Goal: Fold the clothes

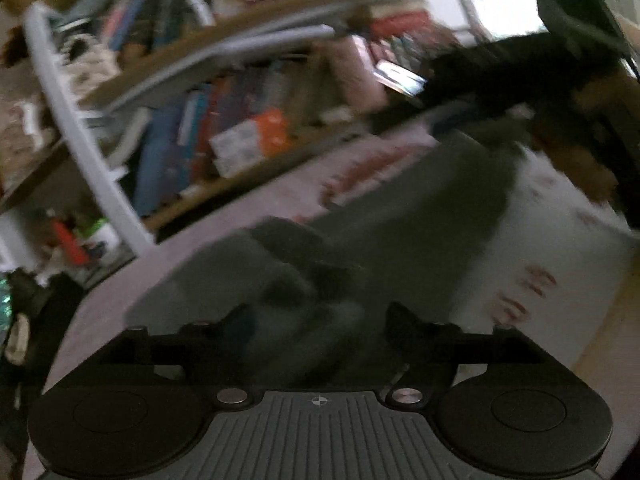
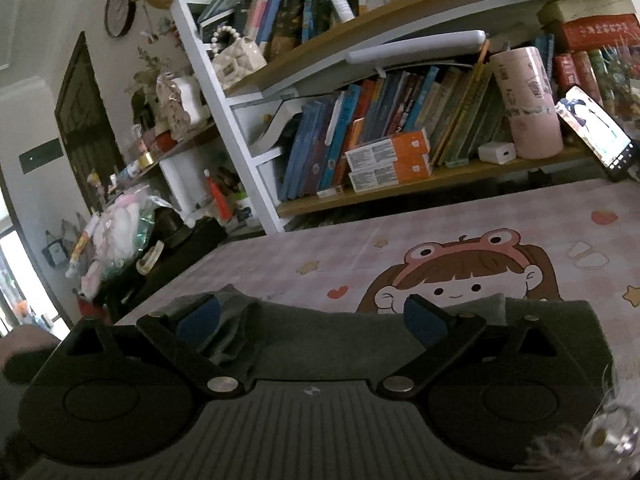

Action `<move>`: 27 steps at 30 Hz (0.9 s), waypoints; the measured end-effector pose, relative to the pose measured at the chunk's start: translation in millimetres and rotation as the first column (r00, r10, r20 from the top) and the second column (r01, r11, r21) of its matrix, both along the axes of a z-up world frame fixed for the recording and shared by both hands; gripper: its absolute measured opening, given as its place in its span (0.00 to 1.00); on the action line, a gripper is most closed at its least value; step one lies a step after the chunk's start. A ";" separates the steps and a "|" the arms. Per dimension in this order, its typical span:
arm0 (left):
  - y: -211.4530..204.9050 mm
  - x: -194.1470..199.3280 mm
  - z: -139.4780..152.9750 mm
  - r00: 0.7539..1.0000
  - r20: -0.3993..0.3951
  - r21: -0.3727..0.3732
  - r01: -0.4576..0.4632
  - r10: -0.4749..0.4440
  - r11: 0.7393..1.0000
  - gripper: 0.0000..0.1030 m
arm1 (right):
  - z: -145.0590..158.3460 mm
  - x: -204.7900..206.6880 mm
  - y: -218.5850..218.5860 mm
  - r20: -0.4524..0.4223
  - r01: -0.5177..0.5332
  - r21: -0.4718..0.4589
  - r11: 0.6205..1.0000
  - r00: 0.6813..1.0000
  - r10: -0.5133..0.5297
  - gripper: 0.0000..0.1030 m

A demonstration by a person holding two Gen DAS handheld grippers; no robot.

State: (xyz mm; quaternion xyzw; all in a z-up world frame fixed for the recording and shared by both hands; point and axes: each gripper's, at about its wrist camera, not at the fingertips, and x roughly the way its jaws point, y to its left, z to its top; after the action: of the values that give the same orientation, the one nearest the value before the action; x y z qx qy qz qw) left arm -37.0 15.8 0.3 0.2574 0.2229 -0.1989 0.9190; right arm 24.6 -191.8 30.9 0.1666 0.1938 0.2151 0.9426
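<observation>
A dark grey garment (image 1: 400,216) lies spread on the pink cartoon-print table cover (image 1: 552,216); the left wrist view is blurred by motion. My left gripper (image 1: 316,316) hangs open just above a bunched fold of the garment. In the right wrist view the same grey garment (image 2: 332,340) lies flat at the near edge of the cover (image 2: 304,256). My right gripper (image 2: 312,316) is open over it, blue pads (image 2: 424,322) wide apart, nothing between them. The other gripper's dark body (image 1: 568,8) shows at the top right of the left wrist view.
A bookshelf (image 2: 400,184) full of books, orange boxes (image 2: 388,164) and a pink cylinder (image 2: 528,104) stands behind the table. A phone (image 2: 600,132) leans at the right. A cluttered dark side stand (image 2: 160,236) sits to the left.
</observation>
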 end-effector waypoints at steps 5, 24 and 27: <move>10.3 -8.6 7.0 1.000 0.009 -0.104 0.007 -0.006 0.995 0.77 | -2.2 1.7 0.1 -0.015 0.002 0.002 1.000 1.000 -0.002 0.96; 118.0 15.2 3.9 0.953 -0.163 -0.466 -0.303 0.256 0.831 0.33 | -4.2 -55.1 -52.3 -0.146 0.043 0.079 0.996 0.989 -0.031 0.95; 115.5 14.5 2.1 0.959 -0.151 -0.454 -0.281 0.238 0.846 0.38 | -2.3 -66.8 -67.8 -0.192 0.093 0.091 0.991 0.979 -0.074 0.94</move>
State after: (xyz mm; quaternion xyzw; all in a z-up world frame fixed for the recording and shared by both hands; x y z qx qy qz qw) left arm -22.5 131.3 2.4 -0.0151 0.2414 -0.1322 0.9613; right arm -42.2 -259.6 28.6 0.2409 0.2636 0.1679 0.9188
